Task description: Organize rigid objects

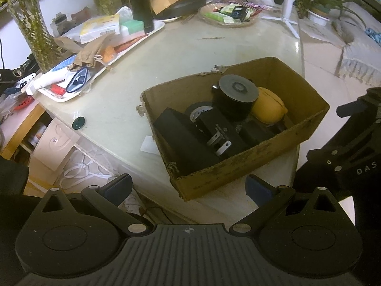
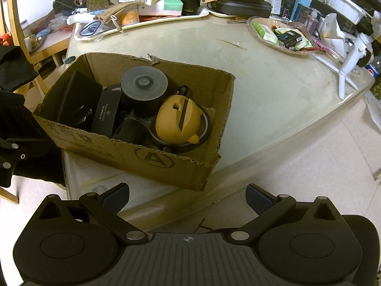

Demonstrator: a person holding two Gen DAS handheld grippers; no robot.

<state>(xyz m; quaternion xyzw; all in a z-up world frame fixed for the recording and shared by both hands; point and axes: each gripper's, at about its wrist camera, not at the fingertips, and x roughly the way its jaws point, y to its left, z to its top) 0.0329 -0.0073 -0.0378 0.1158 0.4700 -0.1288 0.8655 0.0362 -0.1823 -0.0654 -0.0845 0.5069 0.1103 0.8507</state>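
Both grippers, left [image 1: 188, 187] and right [image 2: 187, 194], hung wide apart and empty, back from a cardboard box [image 1: 238, 169] at the table [image 1: 123, 100] edge. Inside lay one black cylinder [image 1: 234, 100], one yellow case [image 1: 269, 106], one tape roll [image 1: 197, 112], one plug adapter [image 1: 219, 135], plus about two more black blocks, hard to separate. Judged best: descend from above onto one item, clear of the walls, gripping across the narrow side.

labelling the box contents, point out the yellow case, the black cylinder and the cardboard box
yellow case [image 2: 177, 122]: right wrist view, on its domed top.
black cylinder [image 1: 238, 88]: left wrist view, on its flat round lid.
cardboard box [image 2: 154, 159]: right wrist view, on its printed near wall.
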